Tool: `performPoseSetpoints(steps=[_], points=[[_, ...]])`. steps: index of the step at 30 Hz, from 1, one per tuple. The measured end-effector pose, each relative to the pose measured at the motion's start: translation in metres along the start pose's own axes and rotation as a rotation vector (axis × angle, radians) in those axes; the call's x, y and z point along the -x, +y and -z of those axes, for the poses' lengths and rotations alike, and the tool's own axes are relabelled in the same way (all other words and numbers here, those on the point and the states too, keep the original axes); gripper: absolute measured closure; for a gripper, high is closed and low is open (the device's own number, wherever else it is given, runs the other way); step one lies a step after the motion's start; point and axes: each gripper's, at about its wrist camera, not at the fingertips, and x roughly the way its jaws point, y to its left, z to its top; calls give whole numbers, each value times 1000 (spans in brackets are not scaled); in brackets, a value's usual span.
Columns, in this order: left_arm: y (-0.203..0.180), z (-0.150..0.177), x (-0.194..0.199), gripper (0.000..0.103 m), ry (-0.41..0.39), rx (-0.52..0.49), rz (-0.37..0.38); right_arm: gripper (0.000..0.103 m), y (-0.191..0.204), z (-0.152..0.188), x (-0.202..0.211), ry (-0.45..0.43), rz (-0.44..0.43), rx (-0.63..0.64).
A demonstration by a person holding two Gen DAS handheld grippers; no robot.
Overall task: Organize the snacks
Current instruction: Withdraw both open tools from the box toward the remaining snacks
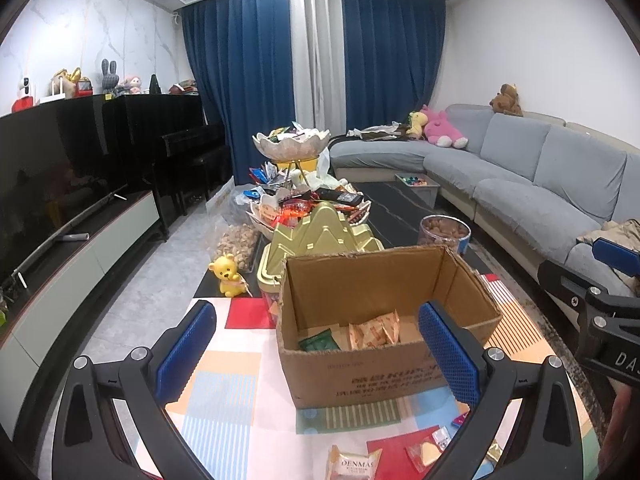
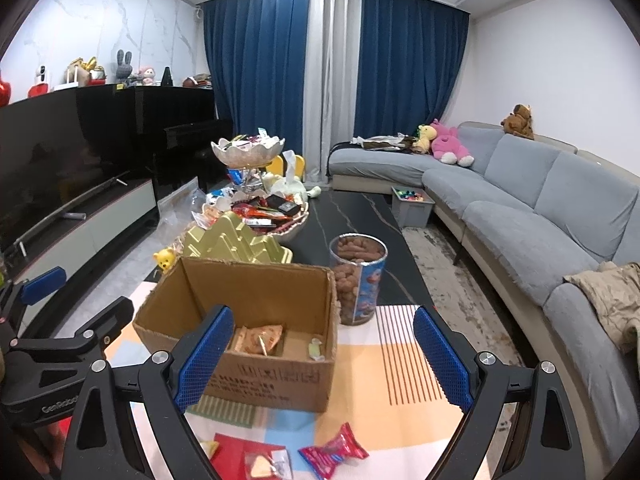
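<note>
Both the left gripper (image 1: pixel 316 344) and right gripper (image 2: pixel 324 354) hang spread and empty before the open cardboard box (image 2: pixel 276 380) holding a few snack packets (image 1: pixel 374 334).

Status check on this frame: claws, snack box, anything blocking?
Left claw open, empty. Right claw open, empty. Cardboard box holds a few packets; loose snacks on the mat in front. Nothing blocking.
</note>
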Motion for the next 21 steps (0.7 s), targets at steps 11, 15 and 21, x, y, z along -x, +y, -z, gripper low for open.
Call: performPoseSetpoints(steps=[11, 15, 21], points=[[-24, 24, 10, 0, 24, -61, 75, 11, -15, 29, 22, 30, 35, -53], [-30, 33, 8, 0, 38, -88, 105, 11, -18, 41, 27, 45, 57, -63], [-40, 50, 3, 0, 68, -143, 167, 11, -22, 59, 26, 81, 81, -80]])
